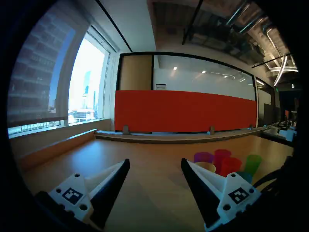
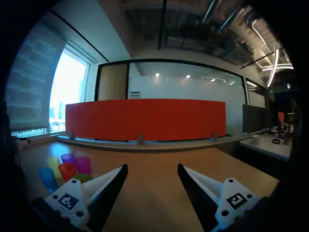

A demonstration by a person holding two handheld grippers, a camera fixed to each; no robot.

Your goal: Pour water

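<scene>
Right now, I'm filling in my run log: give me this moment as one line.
stage: before grasp | left gripper: open, empty | right gripper: open, empty | cups: clustered on table, untouched

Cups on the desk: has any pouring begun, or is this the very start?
Nothing looks done: the coloured cups stand upright, clustered on the desk. Nothing is in hand: the left gripper and right gripper have open, empty jaws. Grasping a cup and pouring are all left.

Office: desk (image 2: 154, 181) with red partition (image 2: 145, 119)
</scene>
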